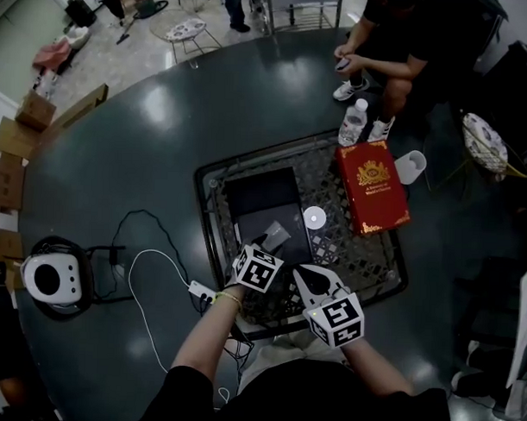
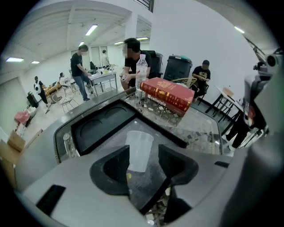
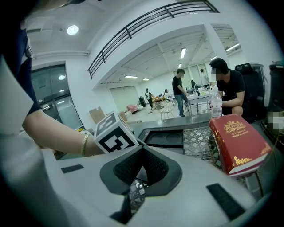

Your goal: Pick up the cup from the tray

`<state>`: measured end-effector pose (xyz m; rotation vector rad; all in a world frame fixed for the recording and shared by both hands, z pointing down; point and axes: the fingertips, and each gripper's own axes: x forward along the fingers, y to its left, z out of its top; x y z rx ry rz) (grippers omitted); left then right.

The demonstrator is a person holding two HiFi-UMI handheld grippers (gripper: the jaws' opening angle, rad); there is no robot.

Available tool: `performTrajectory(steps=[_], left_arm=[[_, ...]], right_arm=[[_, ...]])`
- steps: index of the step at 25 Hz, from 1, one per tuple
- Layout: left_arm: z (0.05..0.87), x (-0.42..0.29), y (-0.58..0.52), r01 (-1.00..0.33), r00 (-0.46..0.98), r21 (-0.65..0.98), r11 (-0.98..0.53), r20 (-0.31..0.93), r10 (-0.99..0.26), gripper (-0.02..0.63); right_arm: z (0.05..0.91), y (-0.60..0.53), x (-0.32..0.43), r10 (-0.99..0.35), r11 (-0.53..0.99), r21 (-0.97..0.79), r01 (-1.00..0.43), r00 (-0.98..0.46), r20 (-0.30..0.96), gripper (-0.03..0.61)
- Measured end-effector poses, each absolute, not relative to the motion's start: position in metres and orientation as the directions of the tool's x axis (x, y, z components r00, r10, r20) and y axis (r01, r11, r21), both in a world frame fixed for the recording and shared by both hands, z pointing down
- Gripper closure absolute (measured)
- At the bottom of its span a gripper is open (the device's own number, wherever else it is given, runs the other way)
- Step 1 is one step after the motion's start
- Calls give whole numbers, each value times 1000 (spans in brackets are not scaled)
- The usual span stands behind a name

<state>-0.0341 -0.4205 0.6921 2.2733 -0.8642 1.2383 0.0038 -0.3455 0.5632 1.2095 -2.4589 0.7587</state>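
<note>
— Where is the translucent plastic cup (image 2: 139, 153)?
— Upright on the grey speckled tray (image 2: 166, 133), between the left tool's (image 2: 143, 146) parted jaws, not gripped. The right tool (image 3: 142, 150) is clenched and empty.
</note>
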Motion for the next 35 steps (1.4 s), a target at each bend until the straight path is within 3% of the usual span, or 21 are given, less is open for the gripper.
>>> performTrajectory(steps=[6, 12, 19, 35], left_arm=[[721, -32, -434, -631, 343, 40, -775, 910, -233, 331], [751, -33, -435, -631, 287, 53, -774, 943, -169, 325], [751, -37, -442, -649, 278, 24, -760, 938, -208, 333], [678, -36, -407, -735, 438, 105, -670, 828, -350, 336]], right_arm=[[568, -353, 14, -651, 478, -339, -810, -586, 482, 566], [574, -357, 25, -663, 451, -343, -824, -567, 490, 566], [573, -353, 25, -665, 444, -337, -830, -558, 497, 566], [550, -339, 10, -674, 498, -284, -819, -572, 468, 568]])
